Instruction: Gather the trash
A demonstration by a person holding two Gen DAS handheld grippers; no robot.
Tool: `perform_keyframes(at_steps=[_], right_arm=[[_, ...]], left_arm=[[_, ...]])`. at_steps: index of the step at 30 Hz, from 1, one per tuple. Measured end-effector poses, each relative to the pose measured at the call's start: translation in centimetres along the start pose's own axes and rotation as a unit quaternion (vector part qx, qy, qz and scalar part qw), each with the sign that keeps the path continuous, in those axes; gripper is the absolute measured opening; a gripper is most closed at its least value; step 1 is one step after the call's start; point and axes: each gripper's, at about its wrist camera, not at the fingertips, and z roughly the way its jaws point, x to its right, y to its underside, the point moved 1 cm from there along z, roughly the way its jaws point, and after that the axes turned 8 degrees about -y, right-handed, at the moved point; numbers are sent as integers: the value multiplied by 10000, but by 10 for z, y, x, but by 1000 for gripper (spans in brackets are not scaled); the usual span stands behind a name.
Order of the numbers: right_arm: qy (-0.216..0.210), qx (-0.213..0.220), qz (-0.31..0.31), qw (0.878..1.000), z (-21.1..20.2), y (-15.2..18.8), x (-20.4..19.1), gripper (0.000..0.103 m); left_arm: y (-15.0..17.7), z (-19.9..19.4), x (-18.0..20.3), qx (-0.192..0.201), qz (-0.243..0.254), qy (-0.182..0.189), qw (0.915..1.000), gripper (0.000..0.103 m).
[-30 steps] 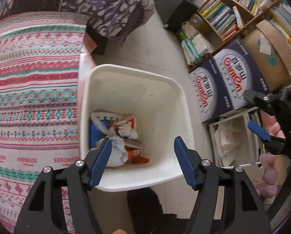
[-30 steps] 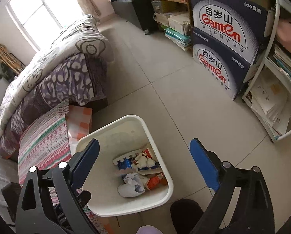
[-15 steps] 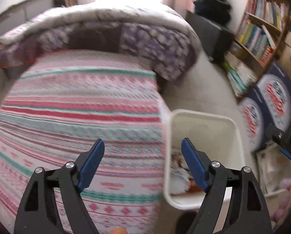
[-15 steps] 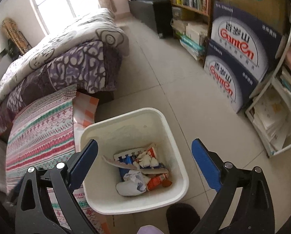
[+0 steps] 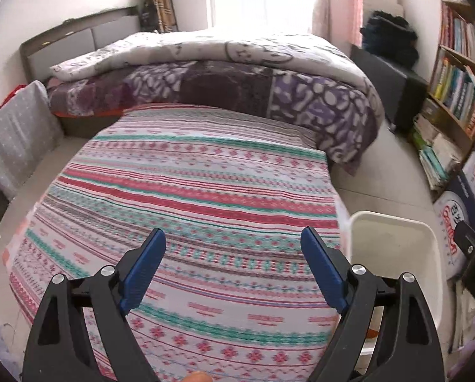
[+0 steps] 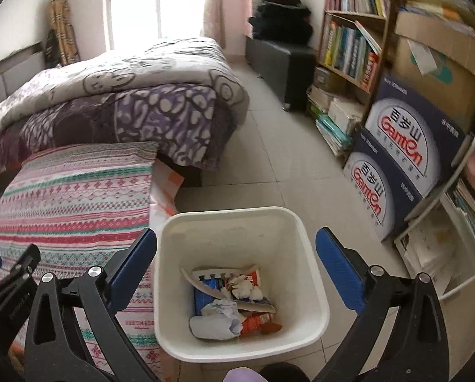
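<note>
A white trash bin (image 6: 170, 289) stands on the floor beside the bed. It holds crumpled paper and wrappers (image 6: 234, 302). My right gripper (image 6: 235, 267) is open and empty above the bin. My left gripper (image 5: 232, 267) is open and empty above the striped bedspread (image 5: 189, 191), with the bin (image 5: 396, 238) to its right. I see no loose trash on the bedspread.
A purple and white duvet (image 5: 253, 73) is heaped at the far end of the bed. Blue Ganten boxes (image 6: 406, 159), a bookshelf (image 6: 352, 41) and a white wire rack (image 6: 454, 222) line the right side. Tiled floor (image 6: 282, 159) lies between them and the bed.
My left gripper has swung left from above the bin to above the bedspread. The right gripper has tilted up a little and stays over the bin.
</note>
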Motion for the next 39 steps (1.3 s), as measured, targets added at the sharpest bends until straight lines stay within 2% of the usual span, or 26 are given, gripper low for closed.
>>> perform_keyframes(at_steps=[8,13,15,20,28,39], right_arm=[[-210,-1,-57,9998,-1,10,-32,96],[-262,183,-64,9995,-6,14,-46,96],[-290,268,-26,9992,-7,14,-48,96],[-409,434,109,9982,-11,11,-51,96],[-525,525,-6,9972,-13,13,-67,96],[-546,484,3,9973,-13,13,-68,96]], left_arm=[[-1,-2,-30,90,-185,-237,9995,84],[-3,-8,-44,283,-257,-394,9985,84],[-3,-11,-48,353,-267,-449,9980,91],[-5,-18,-58,565,-299,-511,9966,92],[-5,-19,-65,546,-273,-517,9968,94],[-6,-19,-67,539,-276,-518,9968,94]])
